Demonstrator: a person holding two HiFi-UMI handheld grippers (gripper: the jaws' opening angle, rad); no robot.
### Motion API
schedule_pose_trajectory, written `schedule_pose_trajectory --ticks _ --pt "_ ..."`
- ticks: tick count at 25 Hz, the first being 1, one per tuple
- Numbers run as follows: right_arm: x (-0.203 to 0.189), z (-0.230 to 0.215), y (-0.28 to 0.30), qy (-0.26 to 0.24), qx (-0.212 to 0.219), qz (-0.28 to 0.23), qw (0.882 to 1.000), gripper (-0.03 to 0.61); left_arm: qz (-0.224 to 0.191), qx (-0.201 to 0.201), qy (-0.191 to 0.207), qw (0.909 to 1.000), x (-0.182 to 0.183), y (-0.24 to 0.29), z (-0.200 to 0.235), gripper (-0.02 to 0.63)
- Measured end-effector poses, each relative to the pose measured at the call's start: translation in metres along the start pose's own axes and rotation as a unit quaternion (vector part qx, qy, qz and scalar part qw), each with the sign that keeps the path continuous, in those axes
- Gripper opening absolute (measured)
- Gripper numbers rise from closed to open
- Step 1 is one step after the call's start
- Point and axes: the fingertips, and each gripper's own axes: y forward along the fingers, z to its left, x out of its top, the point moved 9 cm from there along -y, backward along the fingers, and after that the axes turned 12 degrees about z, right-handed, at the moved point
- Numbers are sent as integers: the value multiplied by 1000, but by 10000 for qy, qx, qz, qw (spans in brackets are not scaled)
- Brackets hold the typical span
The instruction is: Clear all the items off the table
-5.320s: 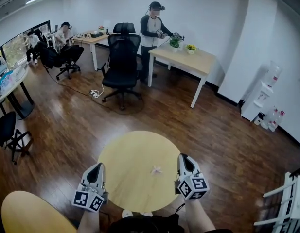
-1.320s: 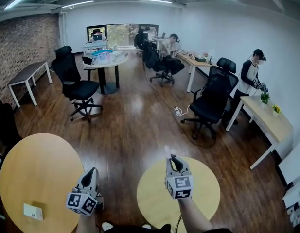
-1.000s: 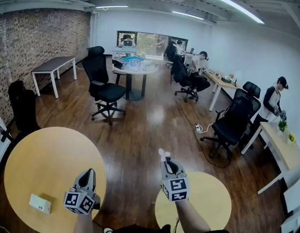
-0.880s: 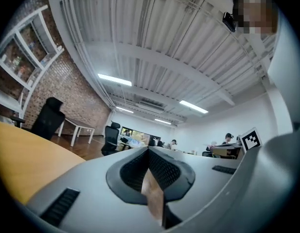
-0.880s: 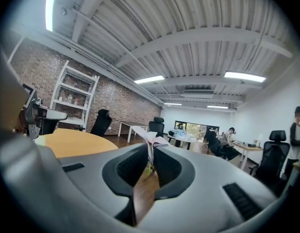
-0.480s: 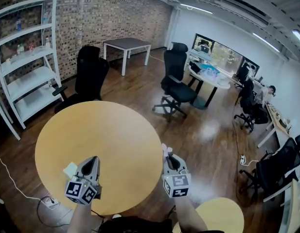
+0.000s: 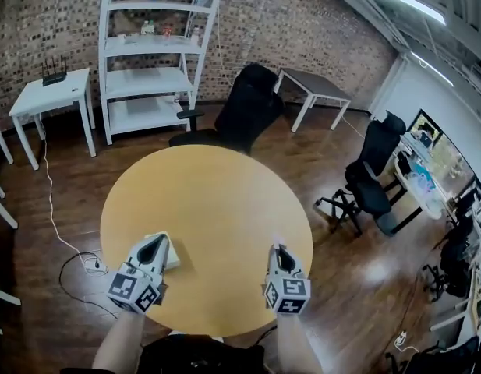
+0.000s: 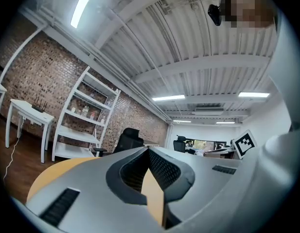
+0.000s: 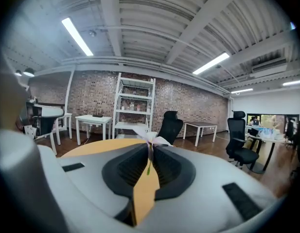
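Observation:
A big round wooden table (image 7: 217,193) fills the middle of the head view. My right gripper (image 7: 277,248) hovers over its near right edge. In the right gripper view that gripper (image 9: 150,148) is shut on the green stem of a small white-pink flower (image 9: 150,139), whose petals stick out above the tips. My left gripper (image 7: 157,241) hangs over the table's near left side, just above a flat cream box (image 7: 172,253) that it partly hides. In the left gripper view the left gripper (image 8: 149,150) has its tips together with nothing between them.
Beyond the table stand a white shelf unit (image 7: 146,53), a black office chair (image 7: 248,111), a small white side table (image 7: 49,92) and a dark table (image 7: 314,84). Another black chair (image 7: 369,178) is at the right. A white cable (image 7: 65,240) runs over the floor at the left.
The view has swung away from the small round table to the big one. Both grippers now hang over its near edge. The flower has stayed in the right gripper.

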Motion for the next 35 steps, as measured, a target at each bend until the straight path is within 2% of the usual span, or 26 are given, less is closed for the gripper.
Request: schedule_pose_trajectory --ticks 4,7,14,18,22,28,29,33,35 --pt "-8 -1 23 -168 318 233 9991 34 82 206 18 9998 -5 -1 -13 -9" --pt "-15 -5 38 -237 431 467 9977 34 215 314 -132 9992 -9 0 -19 -9" --pt "-78 -15 70 -301 604 1304 9892 34 916 495 -416 9937 -57 -3 -34 -9" --pt "-125 -14 93 -120 768 1999 9767 34 1347 625 -631 9869 -82 -4 -35 -9" --pt "-169 -6 106 -336 1023 2663 9578 34 1686 868 -834 9783 -107 -12 -40 -9" --pt "-188 3 124 -548 1188 2870 9489 49 1854 879 -1082 9727 -126 -14 -43 -9" --pt "-189 5 126 -572 1227 2896 9475 56 1862 921 -1126 9717 -128 -16 -42 -9" --pt "-198 11 130 -601 1407 3051 9399 198 1867 1091 -1262 9682 -133 -22 -38 -9" --pt "-200 12 129 -594 1442 3063 9391 199 1871 1105 -1234 9683 -132 -21 -37 -9"
